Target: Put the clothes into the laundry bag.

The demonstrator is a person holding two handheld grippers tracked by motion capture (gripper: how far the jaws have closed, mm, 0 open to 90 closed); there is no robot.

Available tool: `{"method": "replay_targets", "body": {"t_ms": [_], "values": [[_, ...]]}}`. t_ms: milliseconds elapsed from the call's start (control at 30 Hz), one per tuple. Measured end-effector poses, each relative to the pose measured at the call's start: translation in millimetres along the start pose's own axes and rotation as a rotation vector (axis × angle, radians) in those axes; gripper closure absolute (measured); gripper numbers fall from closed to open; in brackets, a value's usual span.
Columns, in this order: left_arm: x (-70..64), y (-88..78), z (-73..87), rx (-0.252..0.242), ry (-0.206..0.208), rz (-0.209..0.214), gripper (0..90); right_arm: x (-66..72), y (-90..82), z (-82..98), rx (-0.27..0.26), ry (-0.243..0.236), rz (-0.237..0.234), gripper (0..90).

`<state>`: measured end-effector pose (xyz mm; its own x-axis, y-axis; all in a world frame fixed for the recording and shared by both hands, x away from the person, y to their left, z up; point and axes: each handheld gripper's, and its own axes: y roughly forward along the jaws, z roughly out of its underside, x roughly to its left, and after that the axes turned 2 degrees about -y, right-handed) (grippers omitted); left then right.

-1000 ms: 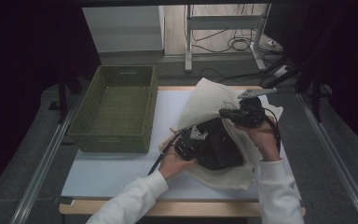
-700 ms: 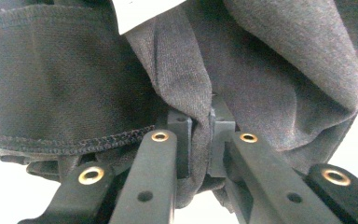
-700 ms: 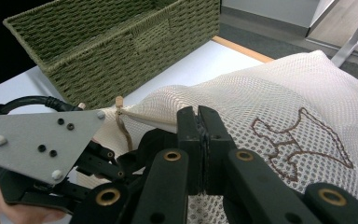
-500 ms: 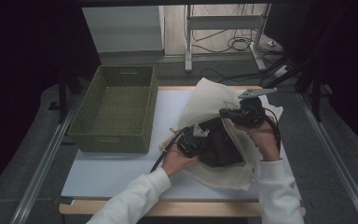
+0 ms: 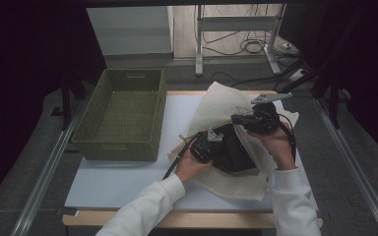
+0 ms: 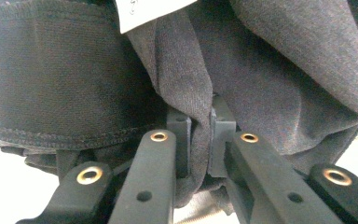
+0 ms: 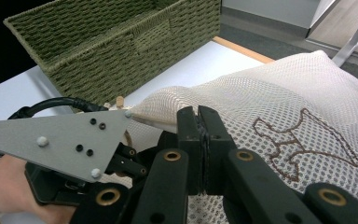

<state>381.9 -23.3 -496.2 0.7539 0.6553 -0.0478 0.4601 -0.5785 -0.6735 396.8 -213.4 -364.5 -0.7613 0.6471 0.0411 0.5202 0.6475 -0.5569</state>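
Black fingers of the left gripper [image 6: 199,140] pinch a fold of the dark grey garment [image 6: 279,84], its cloth squeezed between the pads. Those of the right gripper [image 7: 199,135] are pressed together on the edge of the cream mesh bag [image 7: 279,107], holding its mouth up. Garment and bag sit at the right of the white table [image 5: 128,172], the garment lying in the bag's opening. Left of them stands a green woven basket [image 5: 123,113].
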Motion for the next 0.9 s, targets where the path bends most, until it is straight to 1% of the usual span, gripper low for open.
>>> {"method": "replay_targets", "body": {"t_ms": [133, 433, 600, 667, 800, 900], "values": [[1.8, 3.5, -3.4, -0.005, -0.008, -0.004, 82.9, -0.2, -0.5, 0.0, -0.003, 0.0, 0.002, 89.0], [2.6, 9.8, -6.9, -0.014, -0.004, -0.024, 82.6, 0.5, 0.0, -0.2, -0.002, -0.002, 0.002, 89.0], [1.4, 17.3, -8.1, -0.038, -0.014, -0.046, 82.4, 1.1, 0.4, -0.6, -0.003, -0.007, 0.001, 89.0], [0.7, 19.0, -8.1, -0.045, -0.022, -0.046, 82.2, 1.1, 0.8, -0.4, -0.002, -0.008, 0.002, 89.0], [0.7, 18.2, -7.5, -0.048, -0.015, -0.045, 81.2, 0.2, 0.4, 0.0, -0.003, -0.004, -0.002, 89.0], [2.1, 15.9, -6.4, -0.053, -0.011, -0.031, 80.1, -0.6, 1.0, 0.3, -0.001, -0.001, -0.006, 89.0]]}}
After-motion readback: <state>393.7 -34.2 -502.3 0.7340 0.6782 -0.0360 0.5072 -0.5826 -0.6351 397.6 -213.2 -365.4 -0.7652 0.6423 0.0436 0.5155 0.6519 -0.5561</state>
